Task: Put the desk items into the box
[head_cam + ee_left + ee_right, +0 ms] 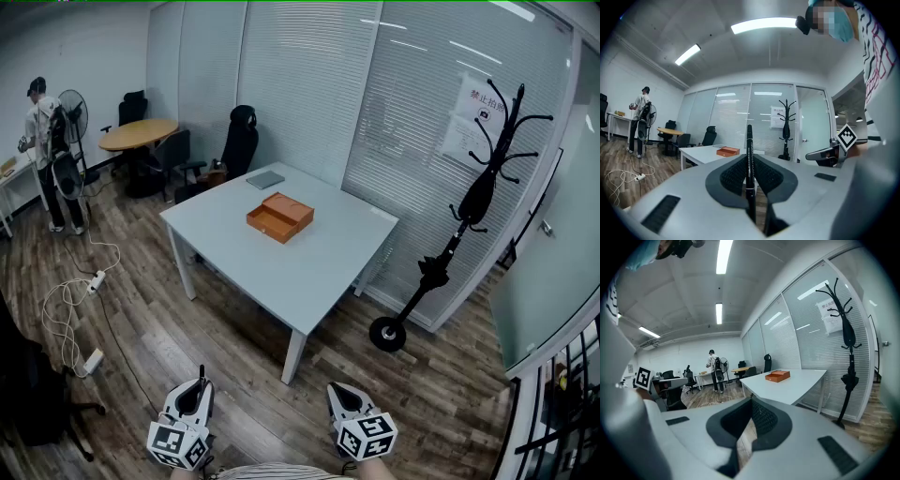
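Note:
An orange box lies open on the white table, well ahead of me; it also shows as the small orange box and the orange box in the two gripper views. A flat grey item lies behind it on the table. My left gripper is held low at the bottom, far from the table, shut on a black pen that stands upright between its pads. My right gripper is beside it, jaws together with nothing in them, the right gripper tips meeting.
A black coat rack stands right of the table by the glass wall. A black office chair is behind the table. Cables and a power strip lie on the wood floor at left. A person stands far left beside a fan.

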### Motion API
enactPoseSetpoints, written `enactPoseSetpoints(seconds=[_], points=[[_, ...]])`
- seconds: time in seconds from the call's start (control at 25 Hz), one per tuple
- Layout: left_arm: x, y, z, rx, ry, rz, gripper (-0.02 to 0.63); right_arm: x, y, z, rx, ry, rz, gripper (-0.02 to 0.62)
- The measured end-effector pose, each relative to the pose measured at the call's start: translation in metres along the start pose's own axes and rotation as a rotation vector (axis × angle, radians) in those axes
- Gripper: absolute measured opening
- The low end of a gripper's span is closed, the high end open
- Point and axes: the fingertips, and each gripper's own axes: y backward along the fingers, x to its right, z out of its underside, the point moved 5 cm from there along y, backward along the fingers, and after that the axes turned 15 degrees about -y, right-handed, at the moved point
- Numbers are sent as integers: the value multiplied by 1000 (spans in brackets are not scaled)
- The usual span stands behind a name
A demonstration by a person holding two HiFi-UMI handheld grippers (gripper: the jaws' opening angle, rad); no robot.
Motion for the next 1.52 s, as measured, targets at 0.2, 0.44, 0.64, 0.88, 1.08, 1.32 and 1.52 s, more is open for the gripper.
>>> enactPoseSetpoints(seconds=[0.2, 0.44, 0.64, 0.88, 1.08, 1.32, 1.52], points=[[12, 1, 1, -7, 16, -23, 55, 6, 2, -1, 13, -42, -48, 25], [19, 0, 8, -37, 11, -48, 55, 14, -5, -4, 14, -54, -88, 26], [-4, -8, 18, -56, 25, -72, 55, 12, -34, -11, 18, -70, -102, 26], [-69, -38, 33, -44, 41, -63, 55, -8, -98, -23, 35, -65, -77, 26], [-144, -73, 35, -32, 40, -9, 55, -35, -159, -38, 60, -72, -23, 26], [-227, -108, 41, -17, 25, 56, 55, -67, -228, -50, 97, -93, 40, 26], [-275, -127, 57, -35, 30, 80, 55, -86, -271, -52, 112, -110, 59, 26]])
